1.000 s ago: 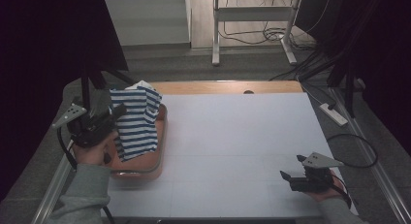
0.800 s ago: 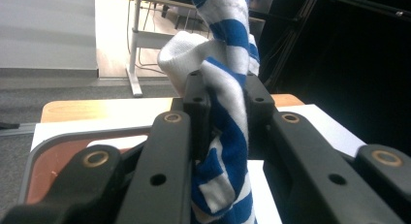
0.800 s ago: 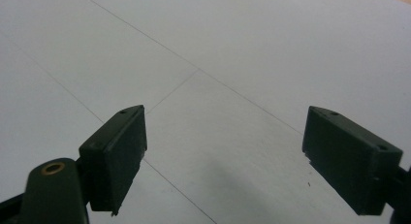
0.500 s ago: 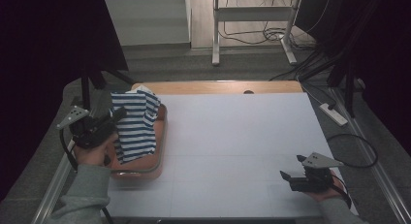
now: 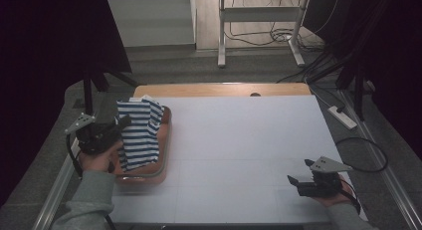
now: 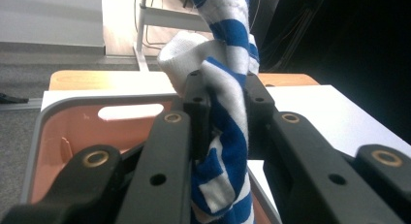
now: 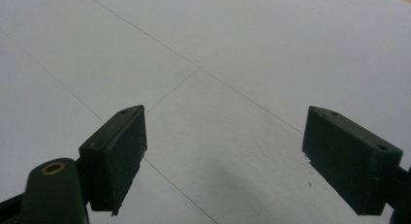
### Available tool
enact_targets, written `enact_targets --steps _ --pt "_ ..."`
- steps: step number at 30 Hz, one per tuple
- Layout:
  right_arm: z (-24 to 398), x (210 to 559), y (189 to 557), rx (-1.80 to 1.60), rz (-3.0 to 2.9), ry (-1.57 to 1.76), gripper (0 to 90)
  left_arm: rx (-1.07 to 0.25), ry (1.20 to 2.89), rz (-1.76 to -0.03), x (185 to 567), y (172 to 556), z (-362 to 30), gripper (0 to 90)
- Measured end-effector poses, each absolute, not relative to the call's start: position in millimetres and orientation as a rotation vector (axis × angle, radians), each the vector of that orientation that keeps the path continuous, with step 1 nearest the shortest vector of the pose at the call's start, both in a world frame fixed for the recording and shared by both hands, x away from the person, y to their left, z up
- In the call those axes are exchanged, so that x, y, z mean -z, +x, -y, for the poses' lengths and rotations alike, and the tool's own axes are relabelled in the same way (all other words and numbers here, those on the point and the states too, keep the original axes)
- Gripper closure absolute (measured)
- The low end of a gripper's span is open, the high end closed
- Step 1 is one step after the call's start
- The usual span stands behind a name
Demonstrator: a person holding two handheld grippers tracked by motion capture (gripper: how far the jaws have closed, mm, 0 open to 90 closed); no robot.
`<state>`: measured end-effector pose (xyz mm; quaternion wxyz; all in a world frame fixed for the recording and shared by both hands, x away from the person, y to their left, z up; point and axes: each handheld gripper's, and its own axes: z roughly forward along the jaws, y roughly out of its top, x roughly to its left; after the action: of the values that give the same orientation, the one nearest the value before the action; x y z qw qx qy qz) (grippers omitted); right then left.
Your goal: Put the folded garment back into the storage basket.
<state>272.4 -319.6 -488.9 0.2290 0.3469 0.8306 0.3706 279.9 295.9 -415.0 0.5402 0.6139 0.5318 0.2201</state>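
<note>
Container: pink basin (image 5: 161, 155) w/ grey rim, at the table's (image 5: 249, 140) left edge, near side; rounded corners, slot handle cut in far wall (left gripper view (image 6: 131, 111)). Contents: lower part of a blue/white striped cloth (image 5: 139, 135) hangs down into the basin, bottom hem inside the walls at the near end. Upper part of the cloth stands above the rim, bunched. Can't tell if anything else lies under it; visible basin floor is bare pink.

L gripper (image 5: 117, 128): over basin's left wall, held by a hand (image 5: 97, 158) in a grey sleeve. Jaws pinched on the cloth; left gripper view shows fabric (image 6: 225, 103) squeezed into a twisted rope between the two pads, spilling above and below them.

R gripper (image 5: 293, 181): low over the table near its front right corner, well apart from basin. Jaws spread wide, nothing between; right gripper view (image 7: 223, 156) shows plain white tabletop w/ thin seam lines (image 7: 194, 71) under them.

Rest of table surface bare white; wooden strip (image 5: 219, 89) along far edge.
</note>
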Motion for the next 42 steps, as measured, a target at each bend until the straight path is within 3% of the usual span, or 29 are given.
enact_targets --steps 42 --pt "320 490 273 -1.015 -2.291 0.956 16.7 -0.39 1.632 -1.494 469 322 -293 75.8"
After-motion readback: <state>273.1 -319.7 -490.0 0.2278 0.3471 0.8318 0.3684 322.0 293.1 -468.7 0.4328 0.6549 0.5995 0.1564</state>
